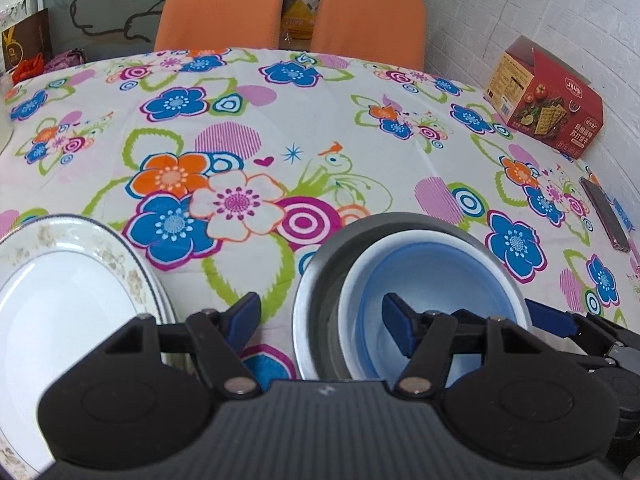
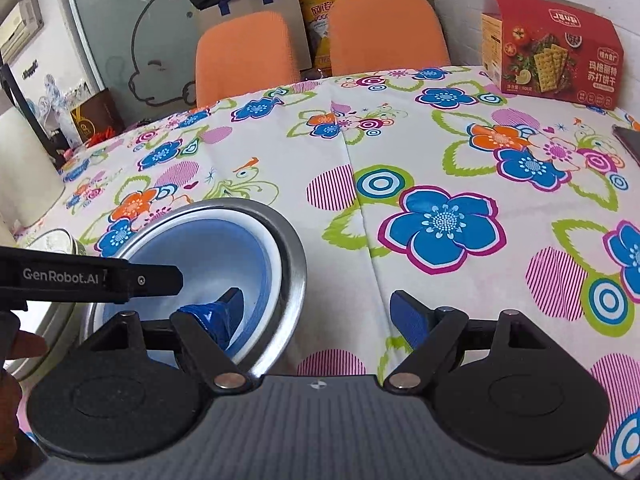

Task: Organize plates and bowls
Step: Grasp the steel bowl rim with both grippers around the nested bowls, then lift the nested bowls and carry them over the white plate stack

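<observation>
A blue-and-white bowl sits nested inside a steel bowl on the flowered tablecloth. My left gripper is open, its jaws straddling the steel bowl's near left rim, right finger inside the blue bowl. A white plate with a patterned rim lies to its left. In the right wrist view the same blue bowl and steel bowl appear at lower left. My right gripper is open, its left finger inside the blue bowl, its right finger over the cloth.
A red cracker box stands at the table's far right by the white wall. A dark phone lies near the right edge. Two orange chairs stand behind the table. A hand shows at the left of the right wrist view.
</observation>
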Demonstrator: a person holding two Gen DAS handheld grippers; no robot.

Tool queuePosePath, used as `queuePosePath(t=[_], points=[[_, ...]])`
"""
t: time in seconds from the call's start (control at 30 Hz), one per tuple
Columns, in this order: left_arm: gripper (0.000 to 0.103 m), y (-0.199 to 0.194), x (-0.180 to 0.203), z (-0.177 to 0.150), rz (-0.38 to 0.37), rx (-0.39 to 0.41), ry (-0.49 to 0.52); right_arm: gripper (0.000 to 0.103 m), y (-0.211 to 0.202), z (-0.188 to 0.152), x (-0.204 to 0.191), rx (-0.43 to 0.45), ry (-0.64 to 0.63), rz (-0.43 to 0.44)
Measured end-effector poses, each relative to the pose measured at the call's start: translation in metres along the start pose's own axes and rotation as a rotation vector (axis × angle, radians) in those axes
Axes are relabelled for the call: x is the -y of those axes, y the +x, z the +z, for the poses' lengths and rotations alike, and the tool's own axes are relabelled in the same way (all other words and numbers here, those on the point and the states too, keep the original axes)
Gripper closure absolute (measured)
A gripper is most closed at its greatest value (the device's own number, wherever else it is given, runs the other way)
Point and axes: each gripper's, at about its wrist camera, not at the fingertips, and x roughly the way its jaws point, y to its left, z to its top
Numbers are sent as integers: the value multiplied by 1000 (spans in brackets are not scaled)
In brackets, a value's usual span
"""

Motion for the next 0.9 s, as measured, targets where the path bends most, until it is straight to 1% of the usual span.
queuePosePath(t=[0.03, 0.13, 0.27, 0.43, 0.5, 0.57, 0.63, 0.9], points=[[38, 3, -1, 0, -2, -4, -3, 35, 2, 0, -3, -5, -25, -11], [37, 6, 0, 0, 2, 18, 19, 34, 7, 0, -13, -14, -100, -43], [38, 7, 2, -1, 6, 28, 62, 32, 10, 1, -13, -7, -102, -31], [38, 6, -1, -5, -24, 50, 116, 30, 9, -4, -15, 33, -108, -27], [38, 6, -2, -6, -32, 56, 130, 30, 10, -3, -16, 25, -109, -31], [38, 6, -2, -5, -37, 51, 140, 30, 8, 0, -18, -5, -106, -27], [38, 7, 0, -5, -30, 45, 156, 31, 8, -2, -24, -11, -121, -5], [37, 7, 2, -6, -16, 47, 141, 29, 10, -4, -24, 17, -139, 41]])
